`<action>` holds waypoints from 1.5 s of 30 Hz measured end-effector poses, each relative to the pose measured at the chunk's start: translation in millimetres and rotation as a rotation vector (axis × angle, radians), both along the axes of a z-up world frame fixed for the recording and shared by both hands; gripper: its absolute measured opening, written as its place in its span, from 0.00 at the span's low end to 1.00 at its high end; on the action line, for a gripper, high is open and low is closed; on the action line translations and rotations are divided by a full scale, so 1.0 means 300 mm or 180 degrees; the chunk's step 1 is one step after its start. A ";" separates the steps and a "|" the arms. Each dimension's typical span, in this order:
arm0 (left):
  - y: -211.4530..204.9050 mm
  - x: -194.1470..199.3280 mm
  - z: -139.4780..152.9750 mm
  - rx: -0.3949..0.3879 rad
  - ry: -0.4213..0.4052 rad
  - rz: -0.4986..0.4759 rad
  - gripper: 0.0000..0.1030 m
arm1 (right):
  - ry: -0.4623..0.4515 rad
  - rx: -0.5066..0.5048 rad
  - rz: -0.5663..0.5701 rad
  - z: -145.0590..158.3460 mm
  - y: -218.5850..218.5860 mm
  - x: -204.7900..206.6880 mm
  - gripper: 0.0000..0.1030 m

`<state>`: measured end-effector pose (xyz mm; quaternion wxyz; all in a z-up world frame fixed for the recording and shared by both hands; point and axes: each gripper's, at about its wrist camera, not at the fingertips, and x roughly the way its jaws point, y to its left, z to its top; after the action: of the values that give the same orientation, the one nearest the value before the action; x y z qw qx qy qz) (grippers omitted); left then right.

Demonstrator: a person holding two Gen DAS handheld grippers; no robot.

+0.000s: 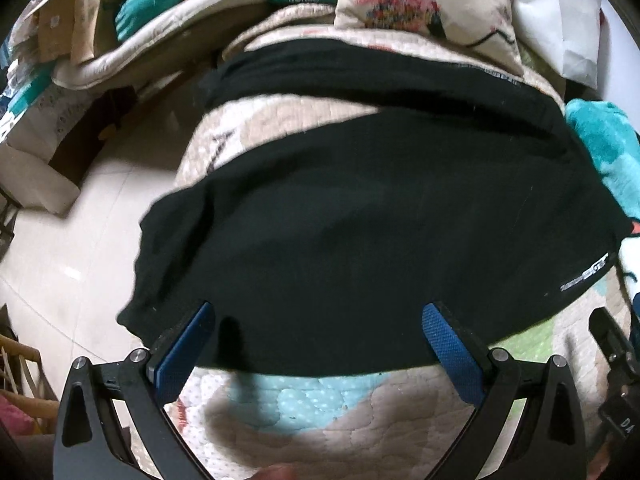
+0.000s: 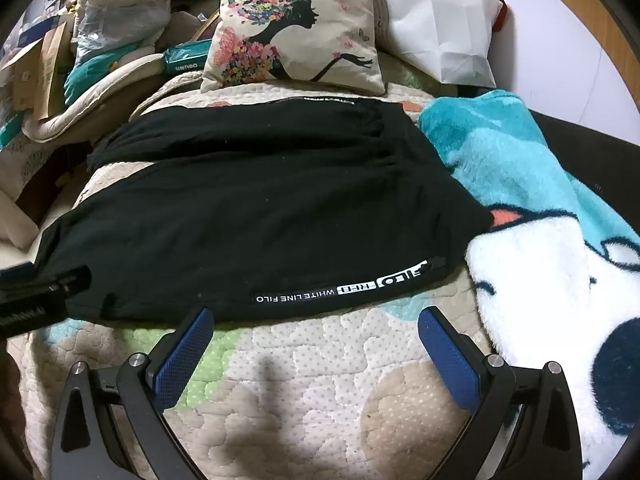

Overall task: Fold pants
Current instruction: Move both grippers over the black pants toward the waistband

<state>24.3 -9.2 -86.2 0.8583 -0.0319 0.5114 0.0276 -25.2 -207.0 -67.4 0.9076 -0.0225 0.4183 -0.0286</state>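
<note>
Fingers first: our left gripper (image 1: 320, 316) has its two blue pads (image 1: 182, 354) spread wide, holding nothing, tips hovering over the near hem of the black pants (image 1: 360, 216). Our right gripper (image 2: 316, 320) is the same story, two blue pads (image 2: 450, 356) wide apart and empty, poised just short of that hem over bare quilt (image 2: 304, 364).

One pair of pants, we count, lying flat across the patchwork quilt on the bed, both legs running off to the left. A white lettered strip (image 2: 344, 290) runs along the near hem, and a second small printed strip sits at the far edge.

Beyond the pants, one cushion (image 2: 296, 28) printed with a flower-haired silhouette leans upright at the head of the bed, and one white paper bag (image 2: 440, 24) stands just to its right; we cannot see what it holds. One teal and white fleece blanket (image 2: 532, 208) lies bunched along the right, touching the pants' right edge. Off to the left, cardboard boxes (image 2: 36, 68) and a clear plastic bag (image 2: 116, 12) are heaped together, contents too jumbled to tell.
</note>
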 end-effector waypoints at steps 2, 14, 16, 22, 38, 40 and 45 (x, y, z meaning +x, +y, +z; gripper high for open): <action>-0.005 0.001 -0.027 -0.0003 0.0095 -0.0012 1.00 | 0.0019 -0.0005 0.0007 -0.005 -0.001 0.001 1.00; 0.003 -0.025 -0.047 -0.0063 -0.0019 -0.0023 1.00 | 0.0040 -0.0037 0.0033 -0.006 0.007 0.008 1.00; 0.004 -0.024 -0.046 -0.0055 -0.0012 -0.0039 1.00 | 0.0041 -0.0062 0.0041 -0.007 0.011 0.008 1.00; -0.004 -0.041 -0.039 0.0006 -0.0040 -0.0069 1.00 | 0.0059 -0.0090 0.0065 -0.012 0.012 0.009 1.00; 0.002 -0.176 0.201 0.0464 -0.1082 0.0161 1.00 | -0.0385 -0.0492 0.0286 0.086 0.076 -0.023 1.00; 0.012 -0.203 0.263 0.0508 -0.1260 0.0225 1.00 | -0.0465 -0.0537 0.0335 0.101 0.086 -0.033 1.00; 0.044 -0.281 0.436 0.0694 -0.1863 0.0510 1.00 | -0.0612 -0.0546 0.0407 0.133 0.104 -0.055 1.00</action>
<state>-60.1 4.1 44.7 0.9624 0.0136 0.2328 0.1394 -41.8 -175.8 -27.5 0.9382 -0.1238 0.3232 -0.0083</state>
